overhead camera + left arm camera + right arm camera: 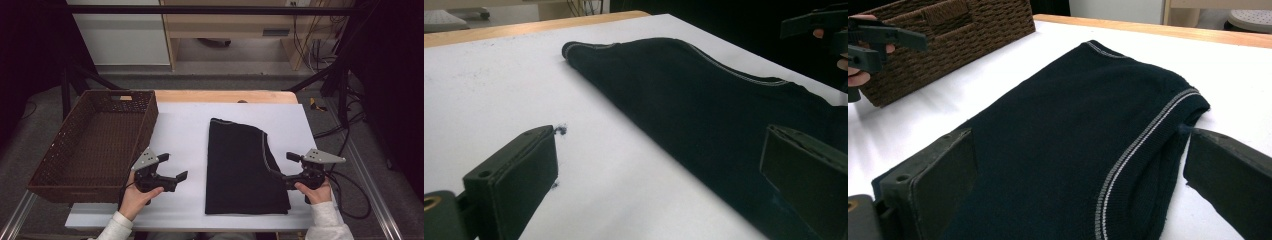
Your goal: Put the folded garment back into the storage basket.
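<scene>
Flanking the folded sweater [245, 167], my left gripper [175, 167] and right gripper [282, 167] gape empty; a shallow pinch could unfold it.

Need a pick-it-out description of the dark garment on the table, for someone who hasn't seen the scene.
Start from the white table sheet with the brown woven wicker basket along its left edge. To the right of the basket, in the middle of the sheet, lies the folded black knit garment, a flat upright rectangle. A thin pale stitched stripe down its right side sets it apart; it is the sole cloth item there.
</scene>
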### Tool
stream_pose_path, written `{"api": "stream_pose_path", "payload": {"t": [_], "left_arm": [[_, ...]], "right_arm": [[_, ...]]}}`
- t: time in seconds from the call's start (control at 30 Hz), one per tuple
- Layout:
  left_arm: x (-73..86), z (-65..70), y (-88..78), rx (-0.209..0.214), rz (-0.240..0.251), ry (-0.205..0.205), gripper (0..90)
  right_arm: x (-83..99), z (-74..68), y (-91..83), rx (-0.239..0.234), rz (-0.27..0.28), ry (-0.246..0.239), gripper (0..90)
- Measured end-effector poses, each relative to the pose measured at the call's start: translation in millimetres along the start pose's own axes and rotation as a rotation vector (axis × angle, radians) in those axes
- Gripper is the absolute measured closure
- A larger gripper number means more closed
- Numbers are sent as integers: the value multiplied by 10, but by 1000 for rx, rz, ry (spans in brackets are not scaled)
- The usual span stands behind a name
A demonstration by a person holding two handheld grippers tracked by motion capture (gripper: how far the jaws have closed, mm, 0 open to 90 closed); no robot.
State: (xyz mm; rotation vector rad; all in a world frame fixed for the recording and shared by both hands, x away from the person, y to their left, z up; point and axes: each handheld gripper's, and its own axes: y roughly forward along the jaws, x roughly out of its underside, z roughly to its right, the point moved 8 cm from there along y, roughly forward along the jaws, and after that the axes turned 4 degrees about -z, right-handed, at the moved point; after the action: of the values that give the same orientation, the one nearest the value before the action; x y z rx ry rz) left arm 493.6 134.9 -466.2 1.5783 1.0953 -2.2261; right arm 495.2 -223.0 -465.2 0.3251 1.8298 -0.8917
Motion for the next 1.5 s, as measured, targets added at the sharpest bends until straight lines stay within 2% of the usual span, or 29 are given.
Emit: {"api": "stream_pose_path", "payload": {"t": [0.63, 0.77, 1.07, 1.5], "left_arm": [[-76, 20, 105, -22, -21, -12, 18], [-102, 33, 132, -25, -30, -8, 18], [-219, 71, 169, -30, -38, 15, 17], [-426, 49, 309, -35, -38, -3, 17]], "right_arm": [[1, -9, -8, 10, -12, -1, 13], [15, -6, -6, 20, -29, -2, 13], [9, -39, 22, 24, -45, -7, 12], [70, -47, 17, 35, -77, -7, 12]]}}
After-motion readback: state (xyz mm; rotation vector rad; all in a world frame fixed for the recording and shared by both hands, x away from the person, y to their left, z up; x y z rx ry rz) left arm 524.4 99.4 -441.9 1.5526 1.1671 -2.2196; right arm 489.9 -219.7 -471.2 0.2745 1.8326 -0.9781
